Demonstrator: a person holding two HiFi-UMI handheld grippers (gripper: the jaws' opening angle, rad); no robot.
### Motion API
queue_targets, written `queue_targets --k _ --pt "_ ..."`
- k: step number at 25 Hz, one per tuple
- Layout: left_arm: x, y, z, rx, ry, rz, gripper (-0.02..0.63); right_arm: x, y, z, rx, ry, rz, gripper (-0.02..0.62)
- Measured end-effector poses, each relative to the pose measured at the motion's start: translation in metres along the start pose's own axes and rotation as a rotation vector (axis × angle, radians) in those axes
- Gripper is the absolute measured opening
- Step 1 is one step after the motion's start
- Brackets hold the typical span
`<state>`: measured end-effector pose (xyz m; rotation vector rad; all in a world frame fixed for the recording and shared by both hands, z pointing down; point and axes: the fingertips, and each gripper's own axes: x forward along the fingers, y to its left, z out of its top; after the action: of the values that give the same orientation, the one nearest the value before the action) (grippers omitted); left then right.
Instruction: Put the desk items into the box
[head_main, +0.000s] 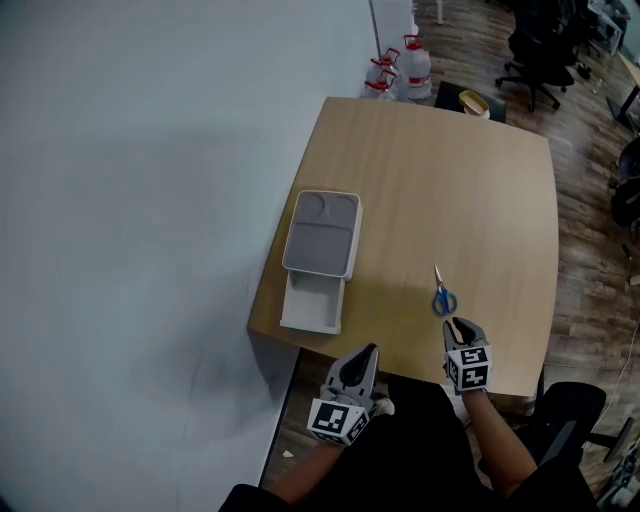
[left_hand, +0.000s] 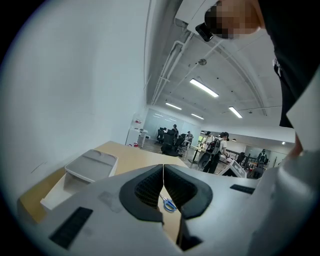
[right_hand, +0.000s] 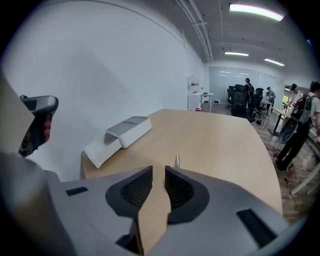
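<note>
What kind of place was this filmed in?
Most likely an open-plan office: a wooden desk, black swivel chairs, big water jugs on the floor, and people standing among workstations under strip lights.

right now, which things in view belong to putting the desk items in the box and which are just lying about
Belongs to the job: blue-handled scissors on the desk; grey box, drawer pulled out.
Just lying about: water bottles on the floor beyond the desk; black office chair further off.
</note>
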<state>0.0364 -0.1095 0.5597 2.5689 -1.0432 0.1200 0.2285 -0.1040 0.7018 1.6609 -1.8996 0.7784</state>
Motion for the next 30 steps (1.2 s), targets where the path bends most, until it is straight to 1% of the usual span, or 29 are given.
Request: queue_targets --k 4,9,14,16,18,21,24,26,30 --pt "0.02 0.009 -0.003 0.009 0.033 0.015 0.015 0.042 -0.021 -0.012 0.009 0.08 0.003 0.147" --pt "0.034 0.018 -0.01 -0.008 0.063 0.046 0.015 0.082 -0.039 -0.033 0.015 0.174 -0.004 0.163" --pt "0.045 0.024 -0.006 0.012 0.068 0.068 0.015 0.104 -0.049 -0.05 0.044 0.226 -0.007 0.172" --pt "0.046 0.027 -0.004 0.005 0.063 0.091 0.015 0.11 -0.049 -0.058 0.056 0.253 0.006 0.186" --pt "0.046 0.028 -0.004 -0.004 0.058 0.113 0.015 0.115 -0.048 -0.065 0.045 0.277 0.013 0.187" --pt "0.046 0.029 -0.008 -0.011 0.068 0.132 0.015 0.122 -0.05 -0.068 0.023 0.282 0.018 0.184" --pt "0.044 0.031 -0.013 -0.021 0.078 0.147 0.015 0.128 -0.051 -0.068 0.009 0.28 0.022 0.147" --pt "0.043 0.034 -0.014 -0.042 0.07 0.16 0.015 0.129 -0.051 -0.068 0.003 0.287 0.023 0.146" --pt "0.04 0.042 -0.015 -0.04 0.082 0.17 0.015 0.13 -0.05 -0.065 -0.009 0.303 0.027 0.141"
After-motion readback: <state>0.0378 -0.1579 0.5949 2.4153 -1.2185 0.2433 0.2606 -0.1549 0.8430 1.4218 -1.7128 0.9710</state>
